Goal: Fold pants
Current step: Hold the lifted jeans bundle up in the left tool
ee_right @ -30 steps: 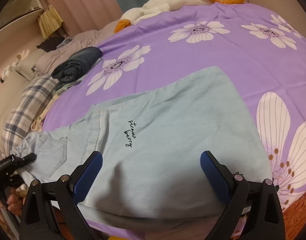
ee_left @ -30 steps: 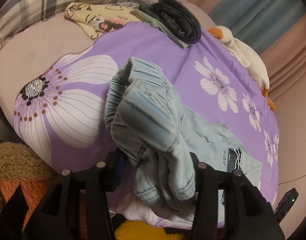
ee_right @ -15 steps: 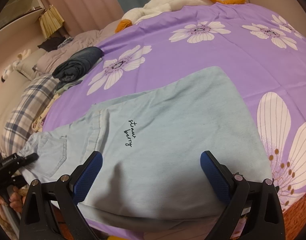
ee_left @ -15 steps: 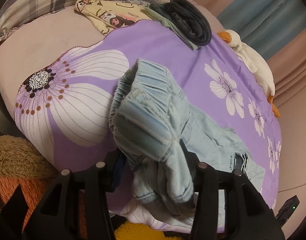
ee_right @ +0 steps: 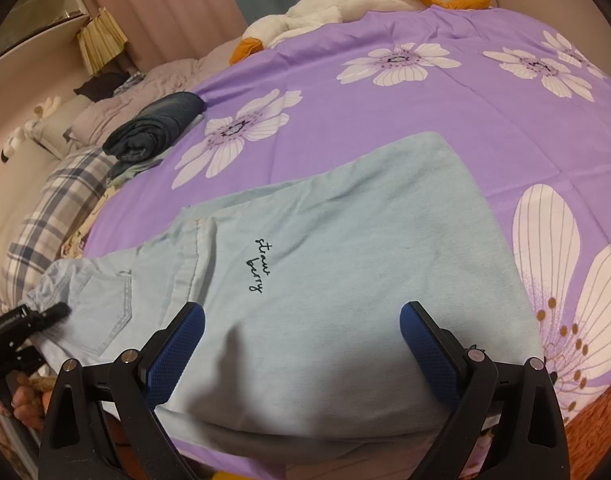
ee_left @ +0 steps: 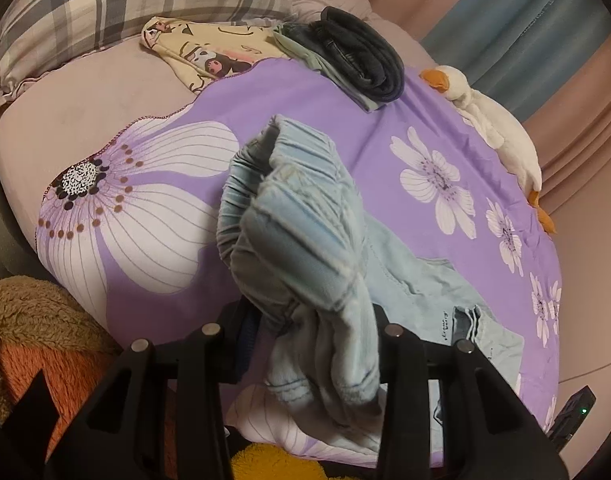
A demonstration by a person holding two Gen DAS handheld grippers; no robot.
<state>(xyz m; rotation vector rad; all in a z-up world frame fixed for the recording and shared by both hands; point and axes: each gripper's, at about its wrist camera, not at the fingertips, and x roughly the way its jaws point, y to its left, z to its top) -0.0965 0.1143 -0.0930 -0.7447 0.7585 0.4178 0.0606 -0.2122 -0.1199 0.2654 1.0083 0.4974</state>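
Note:
Light blue denim pants (ee_right: pixel 329 264) lie on the purple flowered bedspread (ee_right: pixel 485 120), legs folded together, with "straw berry" lettering on them. My left gripper (ee_left: pixel 313 340) is shut on the bunched elastic waistband (ee_left: pixel 289 216) and holds it raised above the bed. It also shows at the left edge of the right wrist view (ee_right: pixel 29 320). My right gripper (ee_right: pixel 301 344) is open and empty, its blue pads (ee_right: pixel 177 348) hovering just above the leg end of the pants near the bed's edge.
Folded dark jeans (ee_left: pixel 357 52) on a green garment, a cream cartoon-print garment (ee_left: pixel 209 48) and a plaid pillow (ee_left: pixel 117 4) lie at the bed's head. A white plush goose (ee_left: pixel 497 120) lies along the far edge. A brown-orange furry thing (ee_left: pixel 33 336) sits beside the bed.
My left gripper has drawn back slightly with the waistband still held, so the bed's head end sits lower in its view. My right gripper has stayed open over the pant legs.

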